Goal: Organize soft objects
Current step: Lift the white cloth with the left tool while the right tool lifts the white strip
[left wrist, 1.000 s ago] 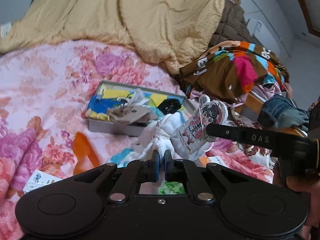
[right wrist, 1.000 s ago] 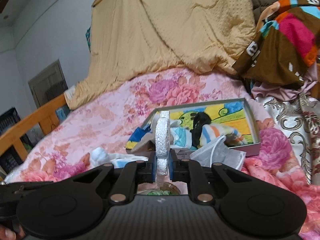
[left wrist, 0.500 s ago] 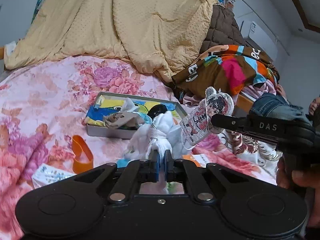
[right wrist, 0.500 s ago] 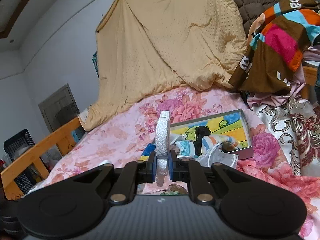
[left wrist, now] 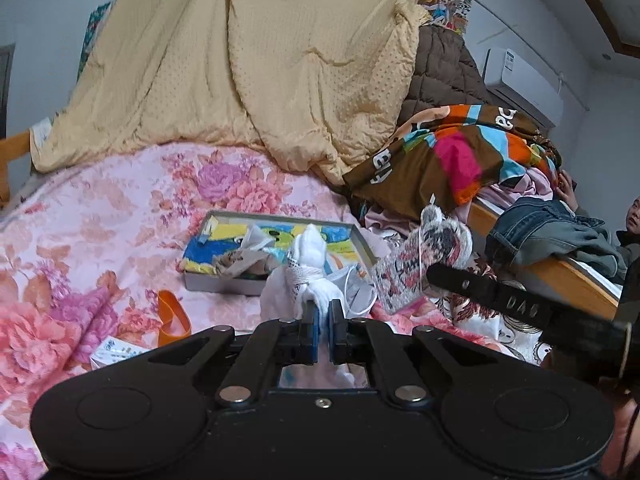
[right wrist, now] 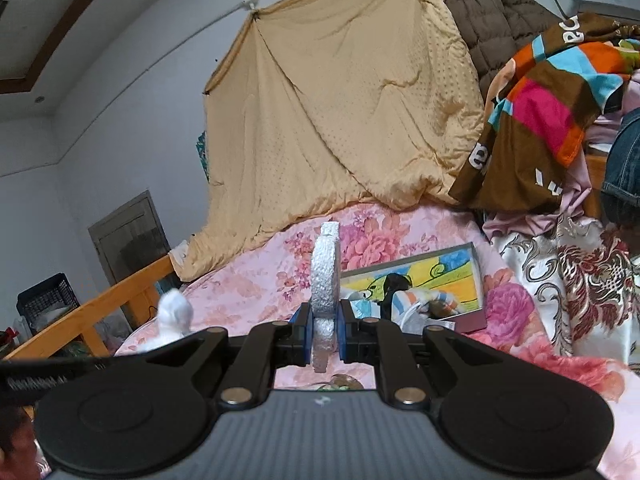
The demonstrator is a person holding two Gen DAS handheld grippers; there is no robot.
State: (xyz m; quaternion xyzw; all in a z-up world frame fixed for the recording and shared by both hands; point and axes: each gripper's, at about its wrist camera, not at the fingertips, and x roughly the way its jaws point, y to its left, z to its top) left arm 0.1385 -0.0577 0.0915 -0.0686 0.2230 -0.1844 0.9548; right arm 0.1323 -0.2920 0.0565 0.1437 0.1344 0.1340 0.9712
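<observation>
Two grips, both closed. Left gripper [left wrist: 323,322]: clamped on a tied white cloth bundle [left wrist: 308,276], raised at 6 o'clock of the shallow box [left wrist: 362,240] on the floral bedspread [left wrist: 100,208]. Right gripper [right wrist: 325,330]: pinching a printed fuzzy sock [right wrist: 326,276] edge-on, upright, 9 o'clock of that box.

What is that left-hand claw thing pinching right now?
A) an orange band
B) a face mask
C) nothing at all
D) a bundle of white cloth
D: the left gripper has its jaws closed on the white cloth bundle, lifted in front of the grey box, while the orange band lies on the bedspread.
</observation>
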